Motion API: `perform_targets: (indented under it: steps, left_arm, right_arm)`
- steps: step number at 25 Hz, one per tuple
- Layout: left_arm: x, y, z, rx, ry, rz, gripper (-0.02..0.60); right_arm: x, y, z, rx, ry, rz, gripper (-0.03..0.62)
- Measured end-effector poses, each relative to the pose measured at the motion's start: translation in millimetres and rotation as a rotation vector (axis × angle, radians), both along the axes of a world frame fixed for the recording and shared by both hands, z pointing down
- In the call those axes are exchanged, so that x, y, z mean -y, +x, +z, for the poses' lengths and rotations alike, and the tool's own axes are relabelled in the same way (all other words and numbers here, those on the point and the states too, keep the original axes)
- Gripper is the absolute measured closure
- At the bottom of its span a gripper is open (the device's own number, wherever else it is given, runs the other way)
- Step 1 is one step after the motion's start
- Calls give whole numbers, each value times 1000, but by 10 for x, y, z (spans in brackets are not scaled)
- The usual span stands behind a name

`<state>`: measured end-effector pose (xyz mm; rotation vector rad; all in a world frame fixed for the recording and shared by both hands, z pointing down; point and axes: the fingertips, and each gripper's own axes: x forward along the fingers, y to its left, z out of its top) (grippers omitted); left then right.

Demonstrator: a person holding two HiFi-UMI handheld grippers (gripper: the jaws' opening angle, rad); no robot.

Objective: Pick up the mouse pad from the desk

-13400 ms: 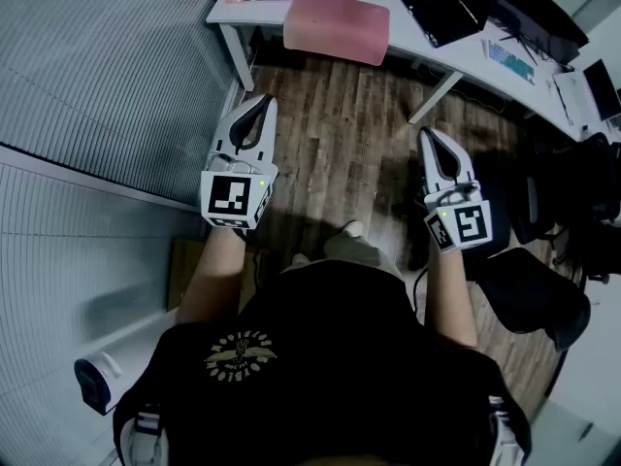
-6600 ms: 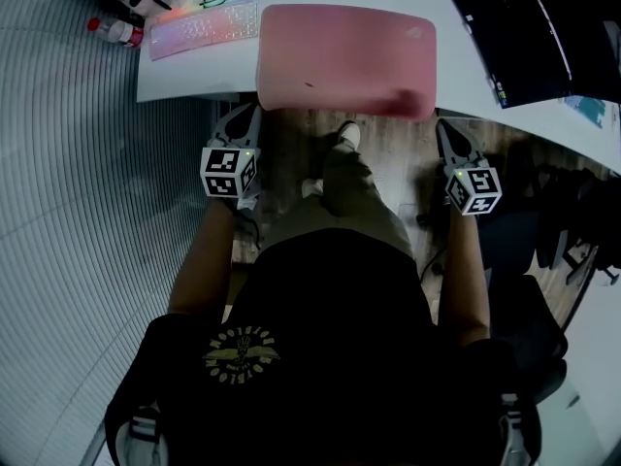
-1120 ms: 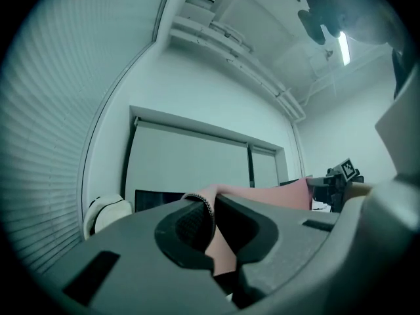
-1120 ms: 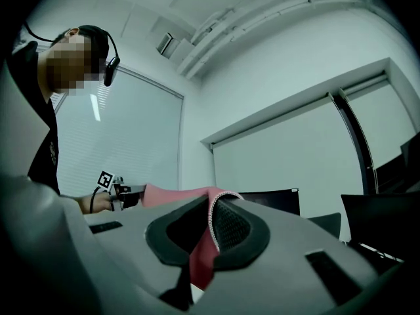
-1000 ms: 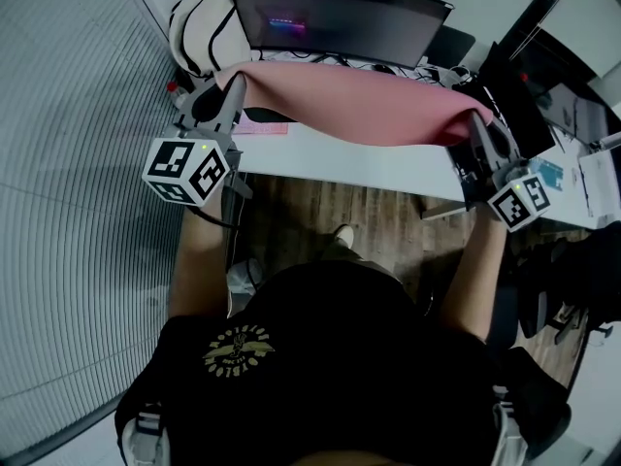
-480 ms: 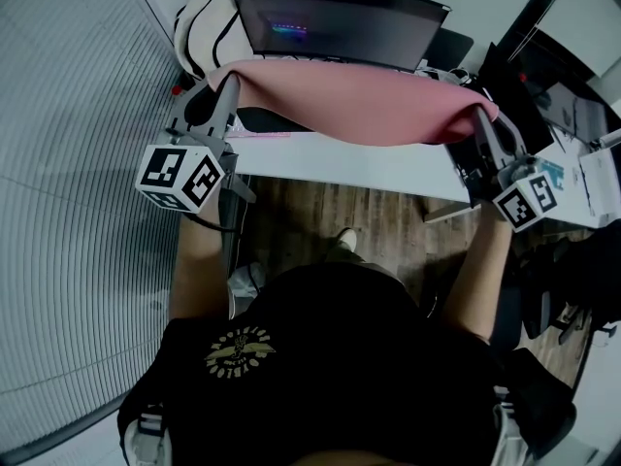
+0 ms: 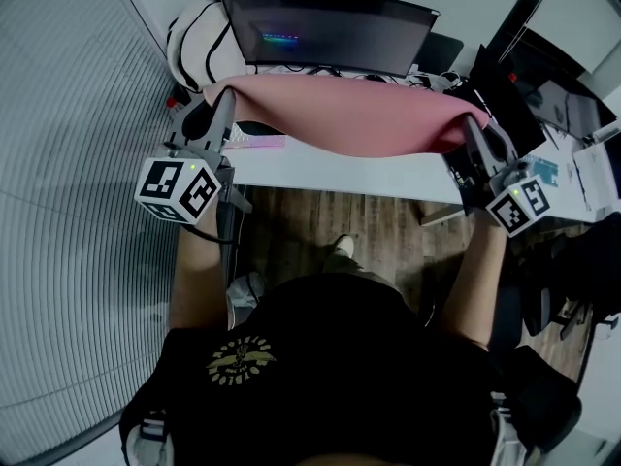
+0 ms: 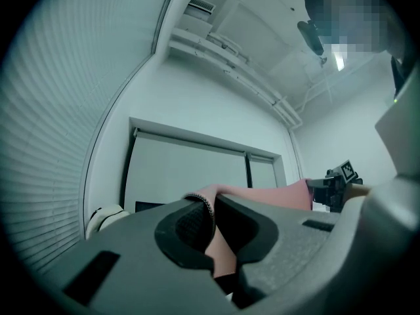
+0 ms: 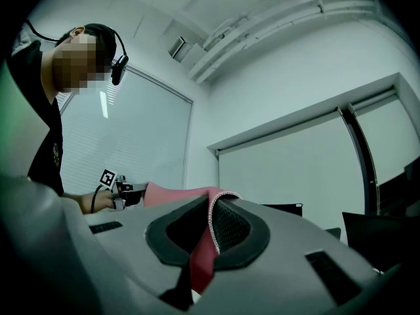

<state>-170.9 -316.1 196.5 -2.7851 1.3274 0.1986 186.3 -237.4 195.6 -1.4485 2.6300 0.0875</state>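
Observation:
The pink mouse pad (image 7: 349, 115) hangs in the air above the white desk (image 7: 340, 168), stretched between my two grippers and sagging in the middle. My left gripper (image 7: 225, 95) is shut on the pad's left end, my right gripper (image 7: 473, 124) on its right end. In the left gripper view the pad (image 8: 262, 195) runs from my jaws across to the far gripper. In the right gripper view a pink fold (image 9: 205, 241) is pinched between the jaws and the pad (image 9: 174, 194) stretches away to the left.
A wide dark monitor (image 7: 330, 29) stands at the back of the desk, partly behind the pad. A white bag (image 7: 194, 42) sits at the back left, a lit keyboard (image 7: 254, 141) under the pad's left end. Black equipment (image 7: 543, 85) and chairs crowd the right side.
Over the last second both grippers and the pad have kept almost the same place above the desk; the right end has risen slightly. Several seconds earlier the pad lay flat on the desk.

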Motion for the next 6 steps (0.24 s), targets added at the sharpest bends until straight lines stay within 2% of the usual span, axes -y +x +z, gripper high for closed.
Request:
perform_targets:
  steps: [6]
  left_arm:
    - [164,56,238,6,-22,12,558]
  right_arm:
    - [129,44,236,1,-32,6,577]
